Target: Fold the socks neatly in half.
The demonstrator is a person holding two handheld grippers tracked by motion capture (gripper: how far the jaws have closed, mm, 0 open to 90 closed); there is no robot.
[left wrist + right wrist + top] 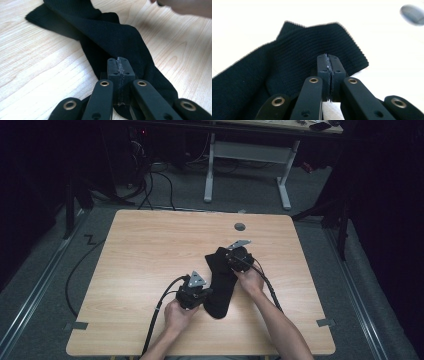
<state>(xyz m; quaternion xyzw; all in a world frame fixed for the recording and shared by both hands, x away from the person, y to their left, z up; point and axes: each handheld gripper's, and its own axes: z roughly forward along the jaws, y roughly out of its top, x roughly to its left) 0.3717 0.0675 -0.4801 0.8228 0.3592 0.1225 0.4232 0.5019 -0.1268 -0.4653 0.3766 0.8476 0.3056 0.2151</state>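
A: Where is the long black ribbed sock?

B: On the light wooden table, near its round grey hole. Your left claw and right claw are both closed, pinching nothing. Open them wide before you grab the ends.

Wooden table sits on grey floor, a round grommet near its far edge. Beyond stands a white desk frame; cables tangle at its left.
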